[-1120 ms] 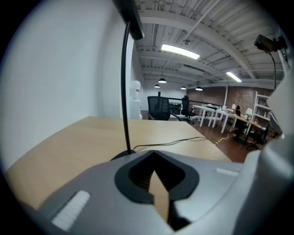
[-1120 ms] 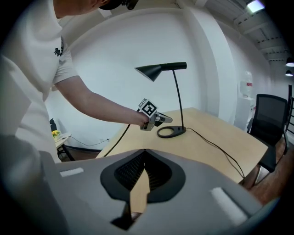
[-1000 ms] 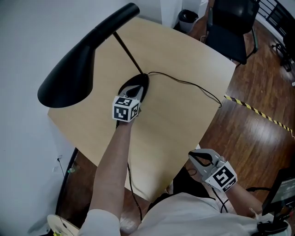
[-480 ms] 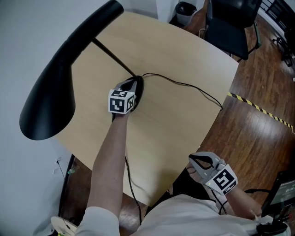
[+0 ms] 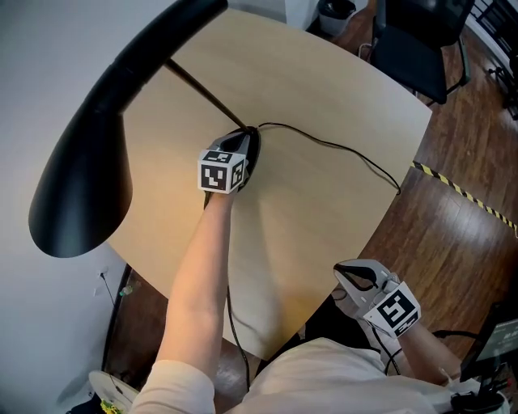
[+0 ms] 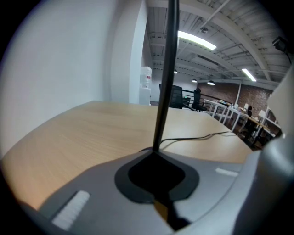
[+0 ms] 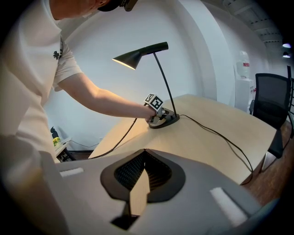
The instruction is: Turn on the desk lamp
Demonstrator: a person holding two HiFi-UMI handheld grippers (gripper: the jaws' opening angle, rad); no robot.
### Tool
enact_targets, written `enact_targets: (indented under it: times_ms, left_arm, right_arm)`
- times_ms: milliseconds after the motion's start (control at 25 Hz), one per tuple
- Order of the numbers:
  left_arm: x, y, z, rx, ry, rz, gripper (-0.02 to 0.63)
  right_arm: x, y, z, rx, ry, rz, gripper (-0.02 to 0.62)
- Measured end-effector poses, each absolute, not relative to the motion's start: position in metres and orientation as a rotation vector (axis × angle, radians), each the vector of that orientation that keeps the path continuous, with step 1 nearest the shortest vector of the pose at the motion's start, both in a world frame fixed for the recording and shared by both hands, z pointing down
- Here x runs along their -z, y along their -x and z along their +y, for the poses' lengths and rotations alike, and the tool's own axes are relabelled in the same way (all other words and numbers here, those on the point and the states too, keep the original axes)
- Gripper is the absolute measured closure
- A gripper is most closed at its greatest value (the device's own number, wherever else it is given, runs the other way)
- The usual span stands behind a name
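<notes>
A black desk lamp stands on the pale wooden table [image 5: 324,97]. Its long shade [image 5: 89,162] hangs at the left, and a thin stem [image 5: 202,90] runs down to the oval base [image 5: 249,147]. My left gripper [image 5: 241,145] is shut, its tips resting on that base. In the left gripper view the stem [image 6: 165,82] rises just beyond the left gripper [image 6: 154,153]. In the right gripper view the shade [image 7: 138,55] glows warm underneath. My right gripper [image 5: 350,275] is shut on nothing and held off the table's near edge.
The lamp's cord [image 5: 340,149] trails from the base across the table to the right edge. A second cable [image 5: 231,323] hangs below the near edge. A black office chair [image 5: 413,40] and a bin [image 5: 336,10] stand beyond the table. Striped tape [image 5: 465,194] marks the floor.
Warm light now falls on the table under the shade, which looked grey before. My left gripper stays on the lamp base. The right gripper has hardly moved.
</notes>
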State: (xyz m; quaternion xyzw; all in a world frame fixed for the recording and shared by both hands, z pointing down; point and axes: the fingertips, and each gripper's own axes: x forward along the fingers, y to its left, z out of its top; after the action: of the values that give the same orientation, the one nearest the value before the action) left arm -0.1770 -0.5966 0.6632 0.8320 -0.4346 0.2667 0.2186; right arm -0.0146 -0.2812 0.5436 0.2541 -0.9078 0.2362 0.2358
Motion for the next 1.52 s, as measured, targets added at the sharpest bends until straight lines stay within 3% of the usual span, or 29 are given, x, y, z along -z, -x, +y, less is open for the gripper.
enact_targets:
  times_ms: [320, 680, 1320, 1520]
  left_arm:
    - [-0.672, 0.142, -0.63, -0.707, -2.311, -1.211, 0.591]
    - [-0.606, 0.146, -0.59, -0.588, -2.471, -1.243, 0.591]
    - [-0.493, 0.133, -0.413, -0.454, -2.642, -1.171, 0.591]
    - [-0.44, 0.165, -0.321, -0.349, -2.722, -1.159, 0.591]
  right_arm:
    - [-0.562, -0.02, -0.32, -0.643, -0.655, -2.494, 0.592]
    - [-0.543, -0.001, -0.307, -0.535, -0.631, -2.538, 0.592]
    - [-0.493, 0.027, -0.23, -0.394, -0.623, -2.625, 0.592]
    - [-0.467, 0.058, -0.185, -0.339, -0.661, -2.632, 0.592]
